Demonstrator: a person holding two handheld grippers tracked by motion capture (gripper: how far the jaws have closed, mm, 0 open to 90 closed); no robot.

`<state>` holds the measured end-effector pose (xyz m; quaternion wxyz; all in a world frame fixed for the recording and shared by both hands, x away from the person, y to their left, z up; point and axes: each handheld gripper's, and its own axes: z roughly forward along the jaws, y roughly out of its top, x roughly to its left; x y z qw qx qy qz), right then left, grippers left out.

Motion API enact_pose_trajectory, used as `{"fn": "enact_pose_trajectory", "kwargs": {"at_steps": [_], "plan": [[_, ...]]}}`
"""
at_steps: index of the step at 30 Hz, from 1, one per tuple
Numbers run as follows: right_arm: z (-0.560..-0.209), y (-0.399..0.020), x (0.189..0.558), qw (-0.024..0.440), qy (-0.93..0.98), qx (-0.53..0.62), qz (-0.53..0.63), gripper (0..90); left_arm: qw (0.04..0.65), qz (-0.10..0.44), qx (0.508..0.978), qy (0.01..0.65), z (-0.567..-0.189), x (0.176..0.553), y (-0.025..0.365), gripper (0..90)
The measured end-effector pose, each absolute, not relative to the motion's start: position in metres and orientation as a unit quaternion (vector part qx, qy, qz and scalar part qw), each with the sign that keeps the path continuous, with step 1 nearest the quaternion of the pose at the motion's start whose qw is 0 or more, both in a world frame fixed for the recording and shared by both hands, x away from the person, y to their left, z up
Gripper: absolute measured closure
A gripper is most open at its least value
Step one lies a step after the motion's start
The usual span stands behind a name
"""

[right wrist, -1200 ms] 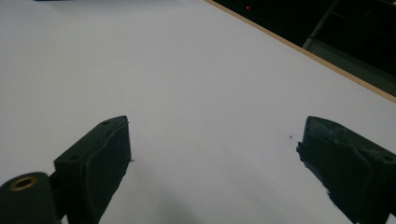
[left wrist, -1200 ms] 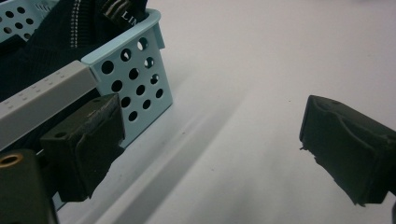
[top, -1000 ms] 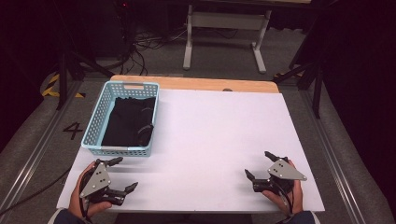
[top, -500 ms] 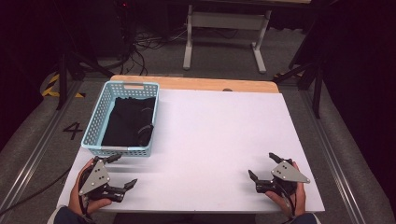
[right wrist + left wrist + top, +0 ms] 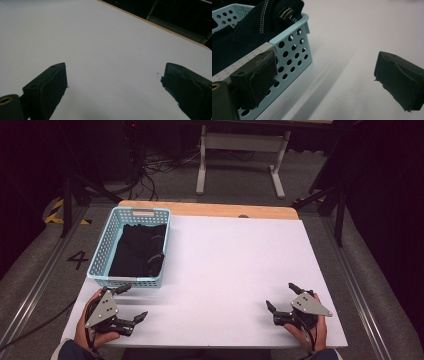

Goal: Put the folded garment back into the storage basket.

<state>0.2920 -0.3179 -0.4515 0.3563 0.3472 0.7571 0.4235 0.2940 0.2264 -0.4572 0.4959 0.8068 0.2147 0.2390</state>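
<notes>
The white table (image 5: 225, 270) is seen from above, with a strip of bare wood along its far edge. A light blue perforated basket (image 5: 102, 257) is set at the table's left side, reaching from near the far edge toward the near-left corner. A dark folded garment (image 5: 137, 250) is held inside the basket; in the left gripper view its collar with a small woven label (image 5: 287, 13) is seen rising just above the basket's rim.

The left gripper (image 5: 131, 304) is held in a hand at the near-left corner, just beside the basket's near wall, its jaws spread wide with nothing between them. In the left gripper view one jaw is seen in front of the basket's perforated wall, though contact cannot be told.

The right gripper (image 5: 281, 296) is held in a hand at the near-right corner, well apart from the basket, jaws likewise spread wide over bare table.
</notes>
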Motion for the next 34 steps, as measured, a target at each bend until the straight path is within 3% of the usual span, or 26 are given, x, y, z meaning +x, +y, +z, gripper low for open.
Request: {"fn": "enact_pose_trajectory", "kwargs": {"at_steps": [34], "plan": [[-0.4520,-0.3234,0.2936,0.367,0.747,0.363,0.419,7.3,0.494,0.229,0.810,0.218,-0.4595,0.3030,0.2219,5.5]]}}
